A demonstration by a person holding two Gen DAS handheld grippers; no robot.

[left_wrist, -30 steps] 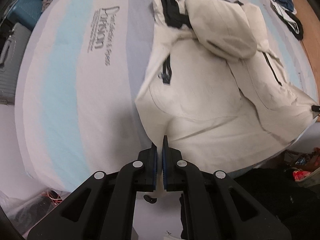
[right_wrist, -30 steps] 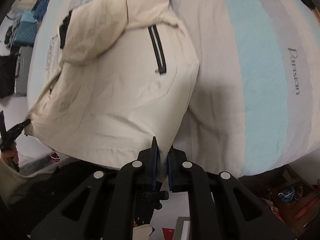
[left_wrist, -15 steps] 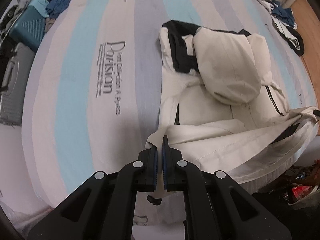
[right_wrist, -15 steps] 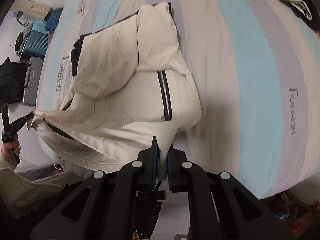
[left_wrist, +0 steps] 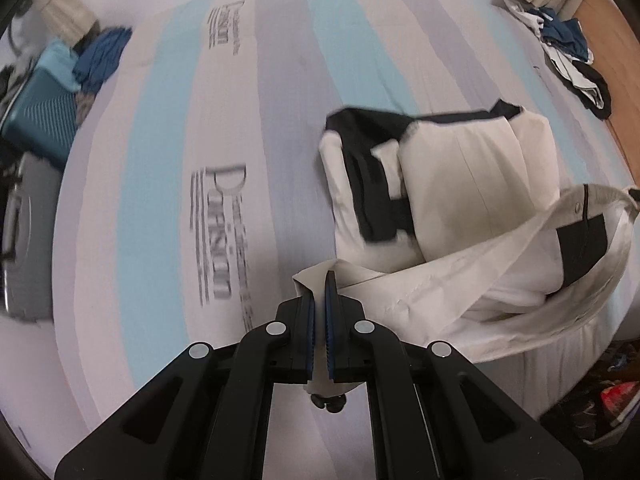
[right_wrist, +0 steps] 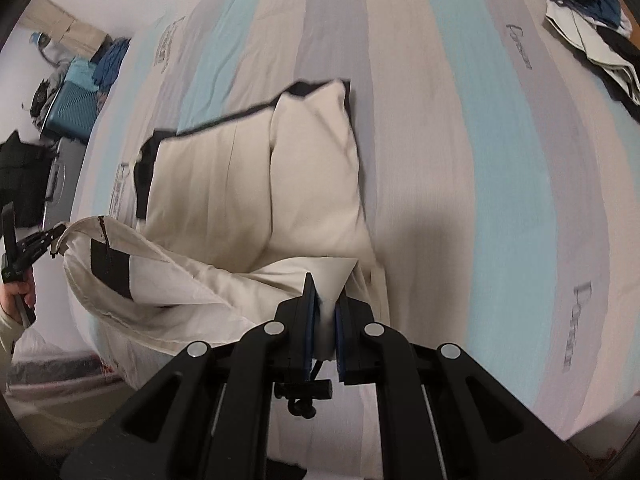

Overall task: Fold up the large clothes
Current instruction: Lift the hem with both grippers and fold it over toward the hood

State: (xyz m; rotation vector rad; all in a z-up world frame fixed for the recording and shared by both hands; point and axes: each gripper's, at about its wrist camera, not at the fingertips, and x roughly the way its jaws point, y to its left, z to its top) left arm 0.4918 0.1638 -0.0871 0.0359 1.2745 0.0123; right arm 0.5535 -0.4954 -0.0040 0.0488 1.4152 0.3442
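A cream jacket (left_wrist: pixel 452 184) with black trim lies on a striped bed, its sleeves folded over the body; it also shows in the right wrist view (right_wrist: pixel 248 184). My left gripper (left_wrist: pixel 319 280) is shut on one bottom hem corner. My right gripper (right_wrist: pixel 327 292) is shut on the other hem corner. The hem hangs lifted between them above the jacket's lower part, showing pale lining and a black patch (left_wrist: pixel 580 248). The left gripper also appears at the left edge of the right wrist view (right_wrist: pixel 40 240).
The striped mattress (left_wrist: pixel 224 128) with printed lettering stretches ahead and to the sides. A pile of clothes (left_wrist: pixel 568 52) lies at the far right corner. A teal suitcase (left_wrist: pixel 40 120) and a grey case (left_wrist: pixel 24 232) stand left of the bed. The bed's near edge is below me.
Both grippers have lifted the jacket's bottom hem and carried it forward over the bed toward the collar end; the lower half now folds up, showing the lining.
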